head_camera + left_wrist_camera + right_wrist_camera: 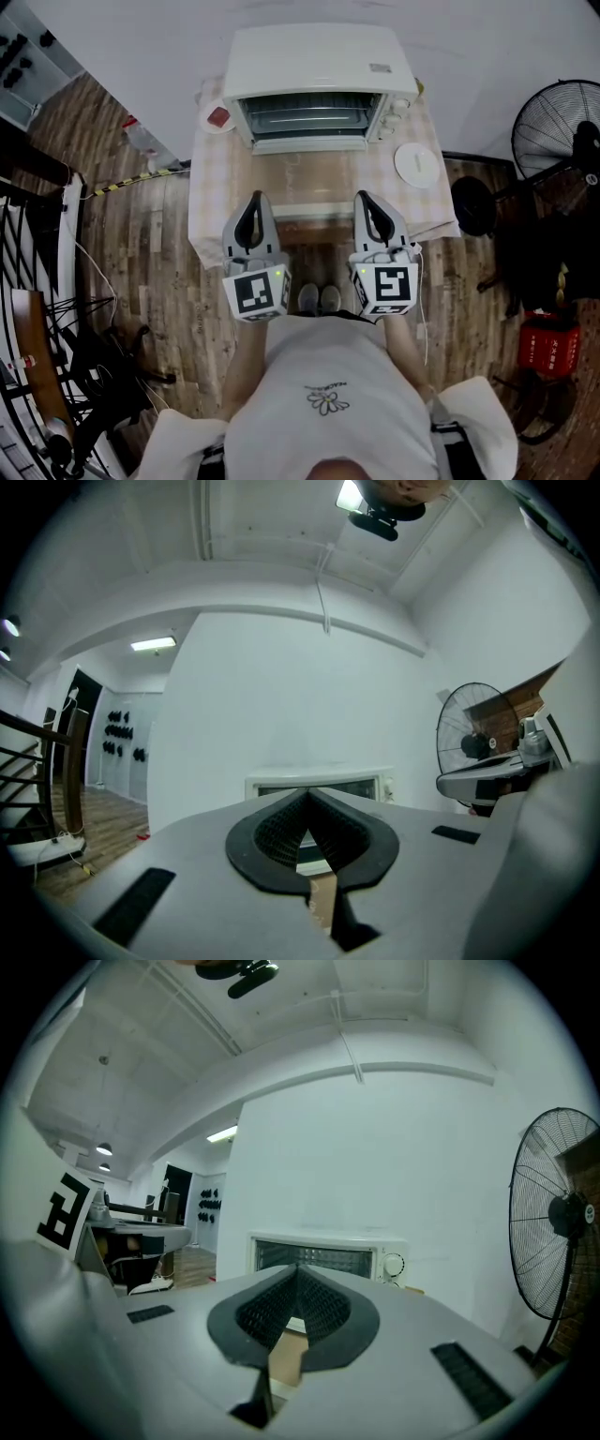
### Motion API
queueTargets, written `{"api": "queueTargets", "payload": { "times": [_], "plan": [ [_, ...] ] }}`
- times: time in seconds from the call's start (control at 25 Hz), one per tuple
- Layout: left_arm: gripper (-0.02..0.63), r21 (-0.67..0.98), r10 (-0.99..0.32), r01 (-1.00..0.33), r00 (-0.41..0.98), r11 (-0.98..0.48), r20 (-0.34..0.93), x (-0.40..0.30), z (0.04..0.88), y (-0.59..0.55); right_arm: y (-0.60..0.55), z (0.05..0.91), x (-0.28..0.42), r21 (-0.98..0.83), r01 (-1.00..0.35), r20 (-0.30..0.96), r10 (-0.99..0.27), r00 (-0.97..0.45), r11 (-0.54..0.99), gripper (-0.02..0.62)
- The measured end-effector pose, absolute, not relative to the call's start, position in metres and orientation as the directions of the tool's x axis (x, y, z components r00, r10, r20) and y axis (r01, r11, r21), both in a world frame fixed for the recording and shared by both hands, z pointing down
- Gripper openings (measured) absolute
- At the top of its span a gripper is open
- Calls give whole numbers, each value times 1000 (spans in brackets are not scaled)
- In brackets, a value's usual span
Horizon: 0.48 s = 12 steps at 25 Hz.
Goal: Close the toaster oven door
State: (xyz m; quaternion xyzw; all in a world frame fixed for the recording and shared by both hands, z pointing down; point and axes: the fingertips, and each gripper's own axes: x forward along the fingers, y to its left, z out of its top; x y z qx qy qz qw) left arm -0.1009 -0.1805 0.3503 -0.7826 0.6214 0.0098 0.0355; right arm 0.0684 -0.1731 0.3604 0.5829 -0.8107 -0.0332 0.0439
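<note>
One toaster oven (319, 61) at the far end of the table (211, 202), back to the white wall (141, 56); long axis running side to side across the head view, parallel to that wall; mouth facing straight toward the person, knobs at the right end. One door (309, 144), seemingly let down: a pale strip along the bottom of the front, with the wire rack (305, 114) behind it open to view. Well apart from both grippers, with a stretch of checked cloth between.

Two grippers, held level and side by side over the near edge of the table, both aimed at the oven's front. Left gripper (253, 199) with jaws pressed together, tips meeting, pinching nothing; right gripper (366, 197) the same: tips touching, nothing between them, the oven's lit opening straight ahead in both gripper views.

Elsewhere on the table: one round white plate (416, 164) just right of the oven's front; one small dish (217, 118) with something red in it at the left corner. On the floor, one standing fan (553, 127) off to the right; one pair of shoes (319, 298) between the two marker cubes.
</note>
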Motion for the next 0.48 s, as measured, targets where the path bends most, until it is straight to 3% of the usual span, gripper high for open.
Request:
{"api": "queueTargets", "payload": {
  "times": [0.48],
  "plan": [
    [24,21,-972,-972,234,-235,-34,-110,354,-190,-173,367,65,89,-926,44,-930,-364,367,9]
  ]
}}
